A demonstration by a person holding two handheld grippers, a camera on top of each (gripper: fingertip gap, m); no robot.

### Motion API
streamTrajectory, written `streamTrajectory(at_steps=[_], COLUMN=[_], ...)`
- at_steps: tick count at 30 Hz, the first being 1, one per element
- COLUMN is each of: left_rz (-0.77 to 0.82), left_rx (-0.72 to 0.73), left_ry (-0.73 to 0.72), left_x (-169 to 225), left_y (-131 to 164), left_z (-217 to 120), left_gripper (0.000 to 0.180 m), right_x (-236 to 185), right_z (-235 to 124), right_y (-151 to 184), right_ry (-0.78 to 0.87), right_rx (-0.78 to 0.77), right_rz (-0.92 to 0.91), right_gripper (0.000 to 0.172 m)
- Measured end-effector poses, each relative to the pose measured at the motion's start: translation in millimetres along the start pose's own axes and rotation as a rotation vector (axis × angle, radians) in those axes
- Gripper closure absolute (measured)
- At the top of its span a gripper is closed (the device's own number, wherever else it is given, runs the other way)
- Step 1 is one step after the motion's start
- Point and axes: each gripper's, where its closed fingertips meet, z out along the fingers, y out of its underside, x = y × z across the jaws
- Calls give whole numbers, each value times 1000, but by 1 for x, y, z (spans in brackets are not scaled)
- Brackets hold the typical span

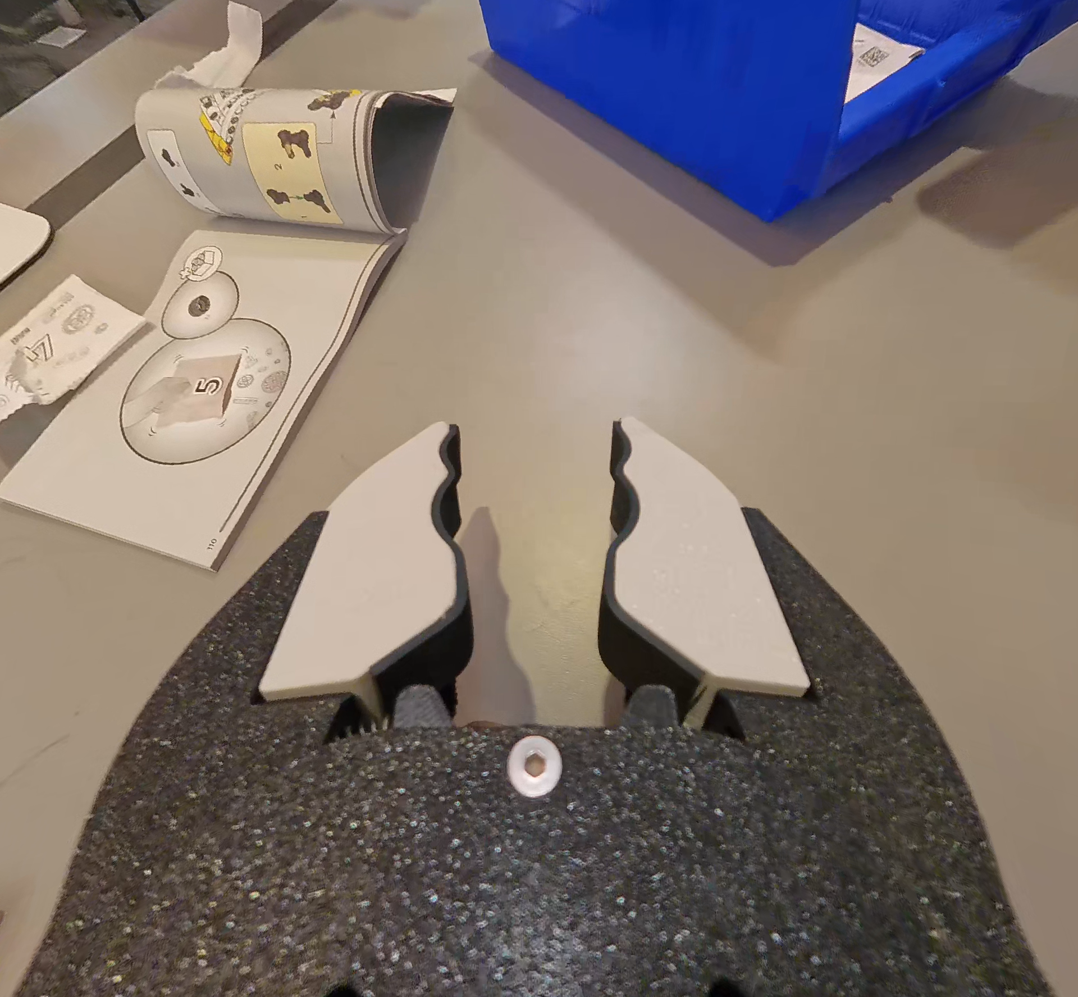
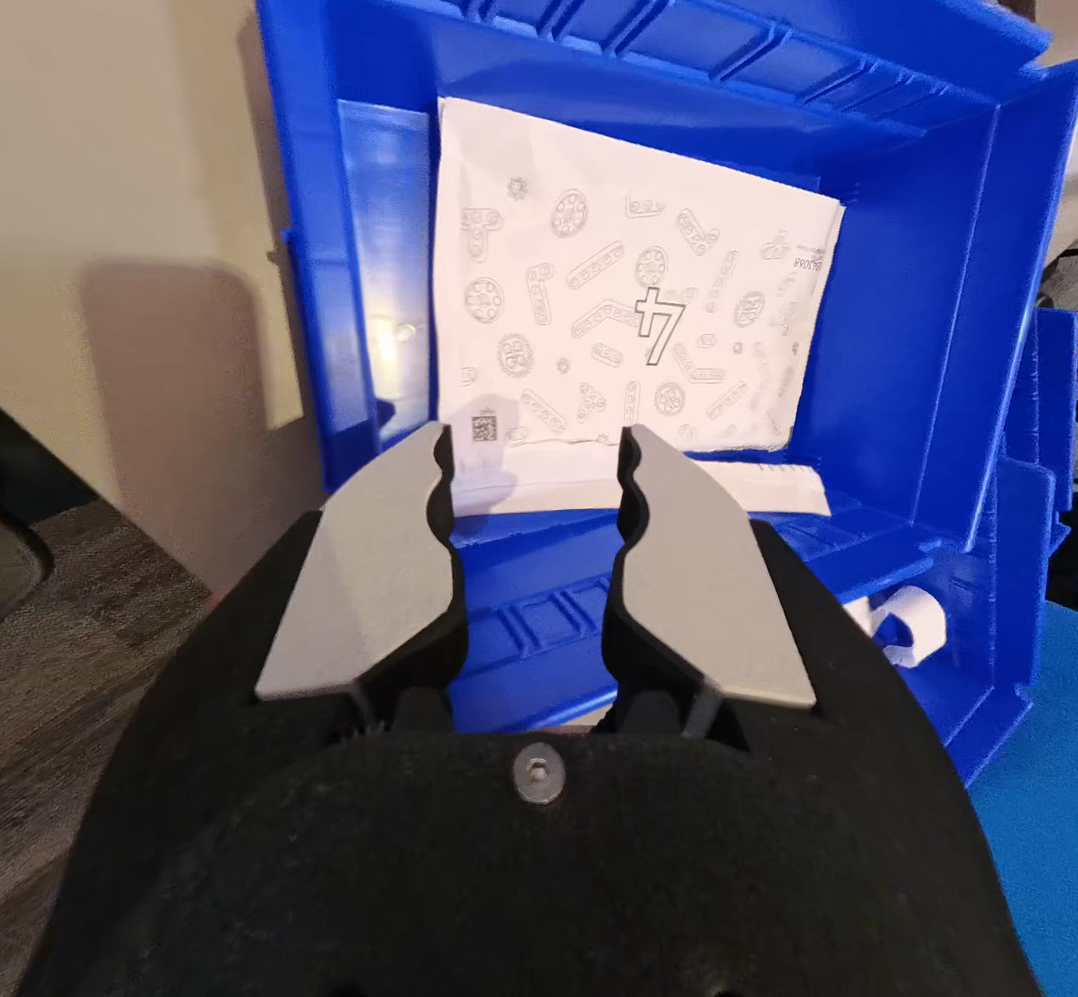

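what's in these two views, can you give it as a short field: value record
left hand-held gripper: open, empty, over bare grey table
right hand-held gripper: open, empty, above near edge of blue plastic bin
in bin: flat white paper bag printed with part outlines
left of left hand-held gripper: open instruction booklet with curled pages
beside booklet: torn white paper bag piece
bin in left view: ahead, to the right

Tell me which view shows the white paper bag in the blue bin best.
The right wrist view: it looks straight into the bin, with the bag nearly whole. The left wrist view shows only a corner past the bin's wall.
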Motion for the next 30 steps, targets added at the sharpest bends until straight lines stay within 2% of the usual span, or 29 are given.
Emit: streamTrajectory(at_steps=[6, 7, 16, 19, 23, 25, 27, 30], left_rz=[-8, -10, 11, 12, 8, 12, 18, 17], left_rx=[-12, -12, -21, -19, -16, -19, -23, -29], left_ry=[-9, -10, -28, -32, -33, -34, -40, -56], left_x=[-3, -4, -6, -7, -7, -7, -8, -11], left_y=[4, 4, 3, 3, 2, 3, 4, 6], left_z=[-1, -1, -1, -2, -3, -2, -2, -2], left_gripper=[130, 130, 130, 130, 130, 130, 130, 130], right_x=[-11, -13, -13, -7, 20, 34, 42, 43], right_z=[33, 37, 55, 52, 47, 47, 52, 65], right_y=[16, 16, 27, 21, -17, -39, -51, -58], right_ry=[-102, -115, -166, -160, -90, -38, -14, -82], right_rx=[-202, -217, -365, -335, -135, -48, -24, -29], right_rz=[-206, -223, -311, -316, -336, -450, -596, -751], right_gripper=[111, 116, 117, 109, 108, 113, 116, 118])
